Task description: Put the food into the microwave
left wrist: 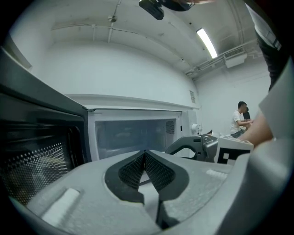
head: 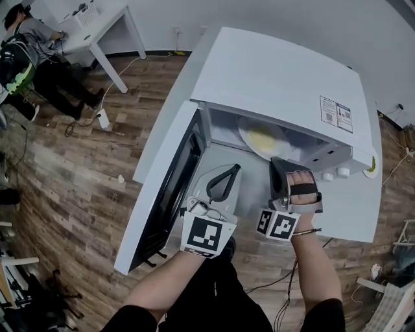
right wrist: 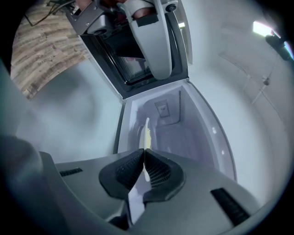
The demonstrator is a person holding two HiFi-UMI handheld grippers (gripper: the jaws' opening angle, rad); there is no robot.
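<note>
Worn wood-plank floor runs to white walls, with a white table and seated person far left, a strip light overhead.

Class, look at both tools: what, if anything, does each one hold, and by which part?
The right tool pinches the plate by its near rim, in the open microwave. The left tool is shut on nothing.

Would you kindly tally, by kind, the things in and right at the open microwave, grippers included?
Microwave: 1
Plate with yellow food: 1
Grippers: 2 (left gripper, right gripper)
Total: 4
</note>
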